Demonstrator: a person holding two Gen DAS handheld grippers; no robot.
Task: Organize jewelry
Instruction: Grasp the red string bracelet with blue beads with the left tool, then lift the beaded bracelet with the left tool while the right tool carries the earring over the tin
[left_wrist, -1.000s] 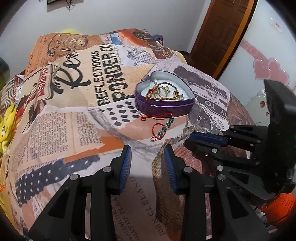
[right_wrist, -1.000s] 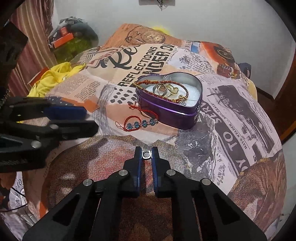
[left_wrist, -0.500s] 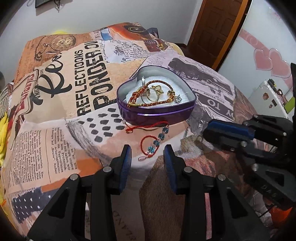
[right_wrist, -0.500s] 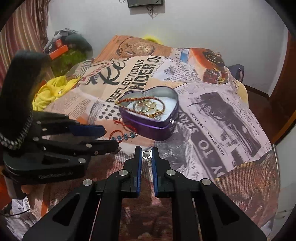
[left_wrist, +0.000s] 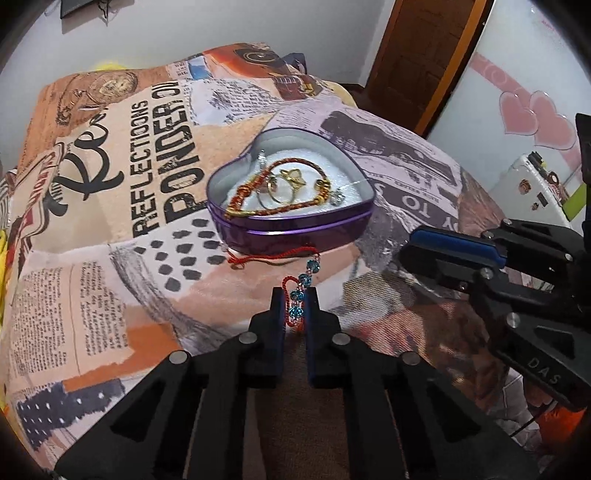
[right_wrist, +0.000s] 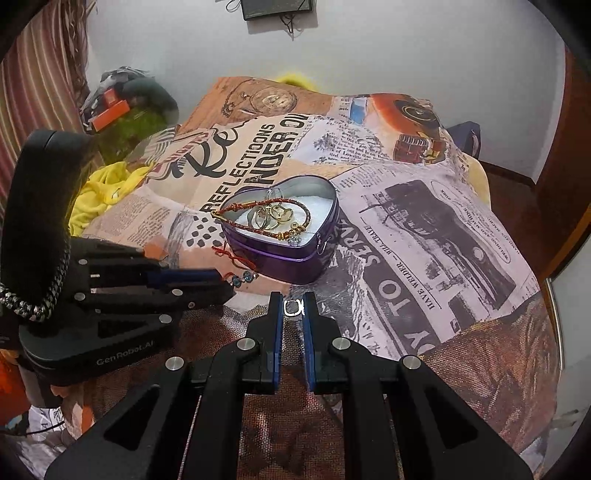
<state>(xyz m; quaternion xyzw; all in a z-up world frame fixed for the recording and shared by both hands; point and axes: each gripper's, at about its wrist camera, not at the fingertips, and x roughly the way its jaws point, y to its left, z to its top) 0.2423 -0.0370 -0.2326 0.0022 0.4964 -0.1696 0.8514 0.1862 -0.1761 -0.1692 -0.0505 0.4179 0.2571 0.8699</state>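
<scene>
A purple heart-shaped tin (left_wrist: 295, 236) (right_wrist: 295, 258) sits open on the printed bedspread and holds gold rings and a red-gold bracelet (left_wrist: 280, 195). A red cord bracelet with blue beads (left_wrist: 299, 291) lies on the spread just in front of the tin. My left gripper (left_wrist: 295, 302) is shut on its near loop, the rest trailing on the cloth; it shows in the right wrist view (right_wrist: 221, 278). My right gripper (right_wrist: 293, 308) is shut on a small silver ring (right_wrist: 293, 308), held just in front of the tin; it shows in the left wrist view (left_wrist: 410, 247).
The bedspread (left_wrist: 110, 221) covers a rounded bed that drops off at all sides. Yellow cloth (right_wrist: 99, 192) and clutter lie to the left, a wooden door (left_wrist: 424, 55) and a white wall with pink hearts (left_wrist: 532, 114) to the right.
My left gripper moved forward to the red bead bracelet and closed on it. My right gripper drew back slightly, still holding the silver ring.
</scene>
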